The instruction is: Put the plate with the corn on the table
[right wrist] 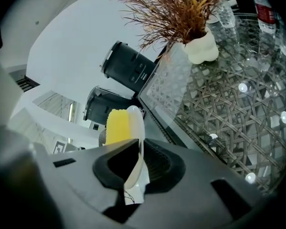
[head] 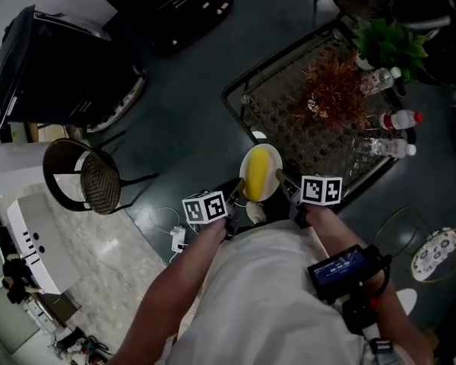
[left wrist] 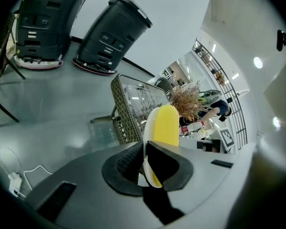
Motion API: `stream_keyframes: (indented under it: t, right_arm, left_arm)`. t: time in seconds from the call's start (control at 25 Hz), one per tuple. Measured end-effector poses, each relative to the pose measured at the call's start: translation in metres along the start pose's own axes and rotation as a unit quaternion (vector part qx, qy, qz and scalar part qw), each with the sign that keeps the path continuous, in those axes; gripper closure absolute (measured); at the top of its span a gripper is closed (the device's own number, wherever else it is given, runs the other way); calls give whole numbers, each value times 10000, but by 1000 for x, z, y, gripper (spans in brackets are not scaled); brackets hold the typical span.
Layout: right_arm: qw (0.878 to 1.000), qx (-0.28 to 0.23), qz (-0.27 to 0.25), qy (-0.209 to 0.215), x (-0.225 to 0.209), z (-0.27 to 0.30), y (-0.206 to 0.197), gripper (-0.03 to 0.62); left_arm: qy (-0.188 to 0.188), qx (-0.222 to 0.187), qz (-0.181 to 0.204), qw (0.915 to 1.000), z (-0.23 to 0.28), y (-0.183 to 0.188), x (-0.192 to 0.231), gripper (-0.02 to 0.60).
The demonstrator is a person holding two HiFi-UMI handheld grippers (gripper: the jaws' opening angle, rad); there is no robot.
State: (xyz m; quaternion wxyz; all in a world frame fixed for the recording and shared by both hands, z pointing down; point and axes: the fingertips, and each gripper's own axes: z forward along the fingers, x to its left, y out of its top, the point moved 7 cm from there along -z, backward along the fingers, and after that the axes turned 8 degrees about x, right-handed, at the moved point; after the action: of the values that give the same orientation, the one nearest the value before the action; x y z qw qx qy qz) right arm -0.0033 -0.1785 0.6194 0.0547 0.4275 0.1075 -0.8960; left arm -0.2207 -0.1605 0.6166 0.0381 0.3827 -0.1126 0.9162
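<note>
Dark floor, glass-topped table (head: pixel 289 128). Plate (head: pixel 273 166) with corn (head: pixel 256 175) sits at the table's near corner, off the glass. Left gripper (head: pixel 236 192) and right gripper (head: pixel 283 181) are each clamped on opposite plate rims.

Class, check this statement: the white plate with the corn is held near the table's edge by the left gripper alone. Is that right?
No. Both grippers hold it: the right gripper view shows the right gripper shut on the plate at its rim too, opposite the left gripper.
</note>
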Motion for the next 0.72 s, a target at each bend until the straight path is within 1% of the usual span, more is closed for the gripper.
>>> stream_keyframes:
  t: [0.08,0.44,0.72]
  right_arm:
    - [10000,-23,59,-21,-6,2,0,553]
    - [9994,-46,258,-213,-45,3,3,553]
    - [9988,-192,308,-326,-64,1,15,553]
  left_arm:
    - [63,107,38,9999,6,3,4,549]
    - [-27,405,186,9990,45,10,3,549]
    - [0,534,285,9982,69,20,2,549]
